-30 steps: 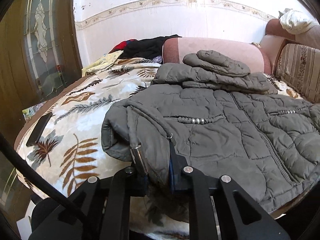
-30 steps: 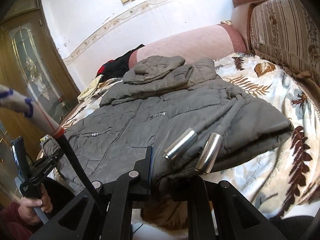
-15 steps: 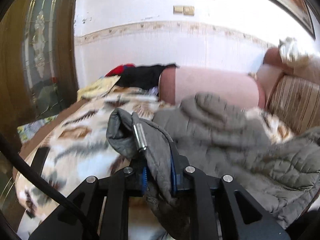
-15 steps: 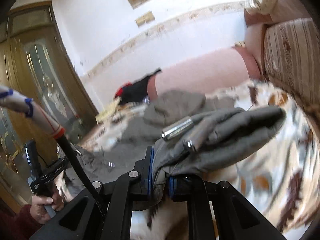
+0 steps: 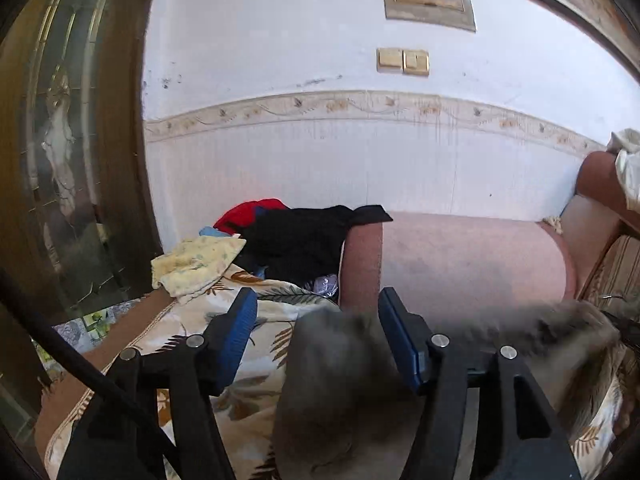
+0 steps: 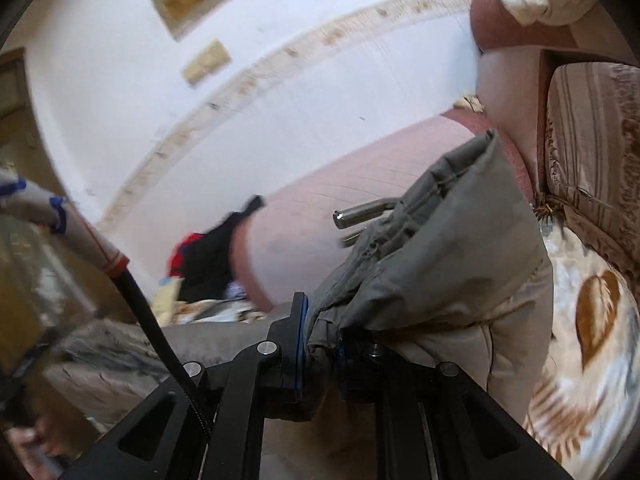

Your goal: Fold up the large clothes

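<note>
Grey quilted jacket [image 6: 448, 256] hangs lifted over a leaf-print blanket [image 5: 260, 376] on the bed, its hem carried toward the pink bolster [image 5: 472, 256] against the wall. The right claw [image 6: 322, 344] is pressed together on a bunched corner of the jacket just in front of the bolster, a grip that looks meant to carry that corner across for the fold; 2 metal drawcord tips [image 6: 360, 212] stick out from the raised cloth toward the bolster. The left claw [image 5: 316, 336] is opening, its blue pads [image 5: 240, 332] standing clear on either side of a blurred grey fold of the jacket that sits between them without being pinched, apparently let go so it can drop short of the bolster.

Left of the bolster lie a black garment [image 5: 304, 240], a red one [image 5: 252, 212] and a yellow cloth [image 5: 196, 264], crowding that end of the bed. Right of the bolster, a striped sofa back [image 6: 592, 152] closes off the side. Open room for laying the fold down seems to be the blanket in front of the bolster, between the clothes pile and the sofa back. The bed's brown edge [image 5: 132, 316] runs well left of the bolster, beside a glazed wooden door [image 5: 72, 160]. A person's hand [image 6: 32, 444], blurred, shows far left of the bolster in the right wrist view.
</note>
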